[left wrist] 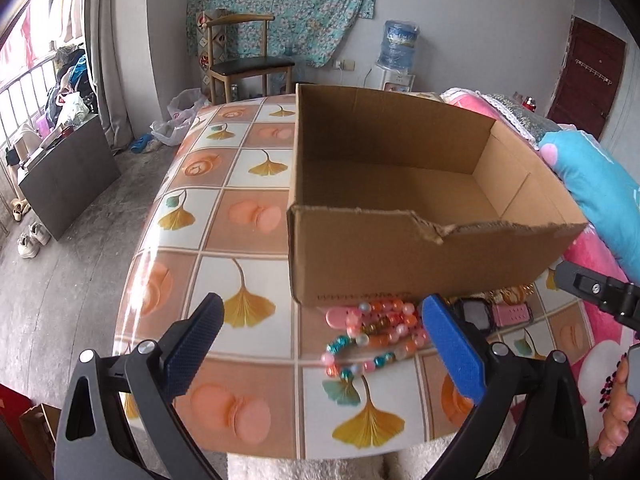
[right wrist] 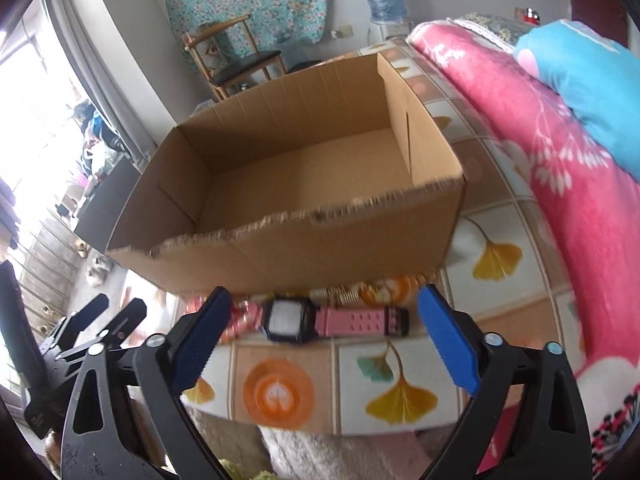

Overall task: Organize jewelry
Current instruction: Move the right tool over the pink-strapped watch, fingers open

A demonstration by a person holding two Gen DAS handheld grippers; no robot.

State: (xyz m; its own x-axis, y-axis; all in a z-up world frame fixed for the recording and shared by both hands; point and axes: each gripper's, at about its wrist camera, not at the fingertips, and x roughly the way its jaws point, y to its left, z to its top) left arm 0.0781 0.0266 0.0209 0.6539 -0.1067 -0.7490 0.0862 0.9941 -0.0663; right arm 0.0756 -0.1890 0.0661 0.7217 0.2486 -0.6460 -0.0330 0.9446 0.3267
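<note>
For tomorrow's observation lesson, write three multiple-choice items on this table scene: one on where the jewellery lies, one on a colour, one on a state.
1. Where do the bead bracelets lie?
A. inside the cardboard box
B. on the table in front of the box
C. on the chair

2. What colour is the watch strap?
A. pink
B. green
C. black

3. What is in the cardboard box?
A. the watch
B. a heap of beads
C. nothing that shows

Answers:
1 B, they rest on the patterned tablecloth against the box's near wall.
2 A, the right wrist view shows a pink strap beside the dark case.
3 C, both views show only bare cardboard floor.
</note>
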